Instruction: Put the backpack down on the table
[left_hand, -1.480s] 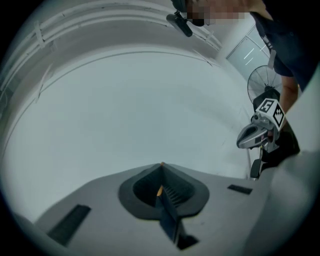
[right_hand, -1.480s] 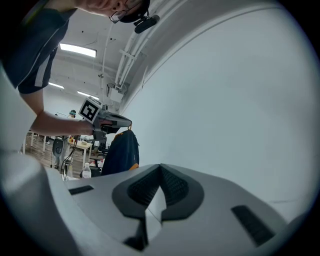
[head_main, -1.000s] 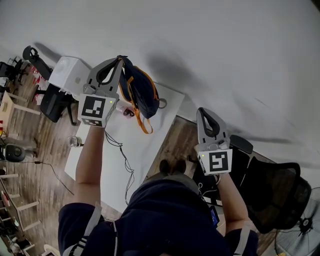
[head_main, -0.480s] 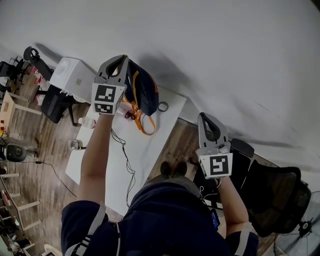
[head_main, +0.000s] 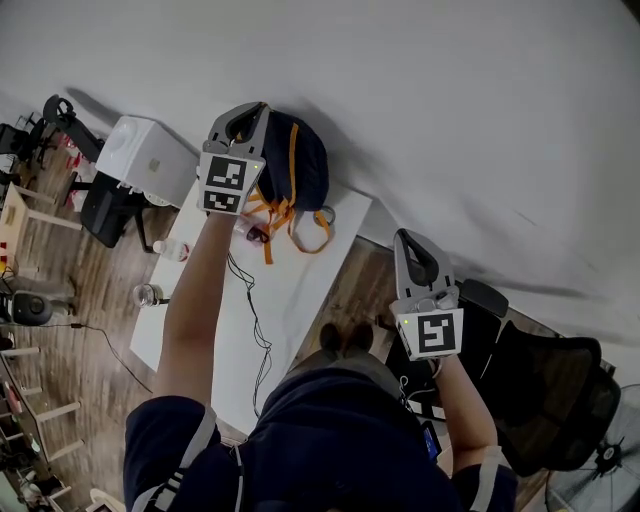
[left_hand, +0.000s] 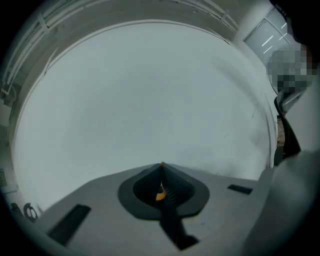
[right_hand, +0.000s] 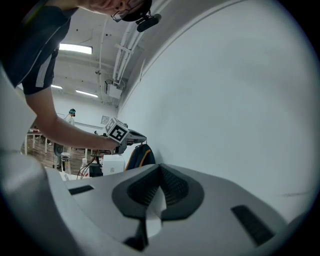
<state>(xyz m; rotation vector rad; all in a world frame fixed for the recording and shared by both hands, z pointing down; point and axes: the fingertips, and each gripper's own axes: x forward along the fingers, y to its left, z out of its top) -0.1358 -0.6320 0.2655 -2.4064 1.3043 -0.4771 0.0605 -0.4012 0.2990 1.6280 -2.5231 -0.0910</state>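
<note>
Head view: backpack (head_main: 295, 165) hangs at the tabletop's (head_main: 300, 290) far end, by the wall.
Left gripper (head_main: 252, 108): jaws clenched on its orange-trimmed strap.
Right gripper (head_main: 402, 233): jaws together, empty, beside the tabletop.
Risk: let go this near the edge, the backpack could slump off or snag the cable (head_main: 250, 320).

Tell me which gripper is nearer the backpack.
Left. The left gripper is shut on the backpack by its strap, right over it at the table's far end. The right gripper hangs apart from it, off the table's side.
</note>
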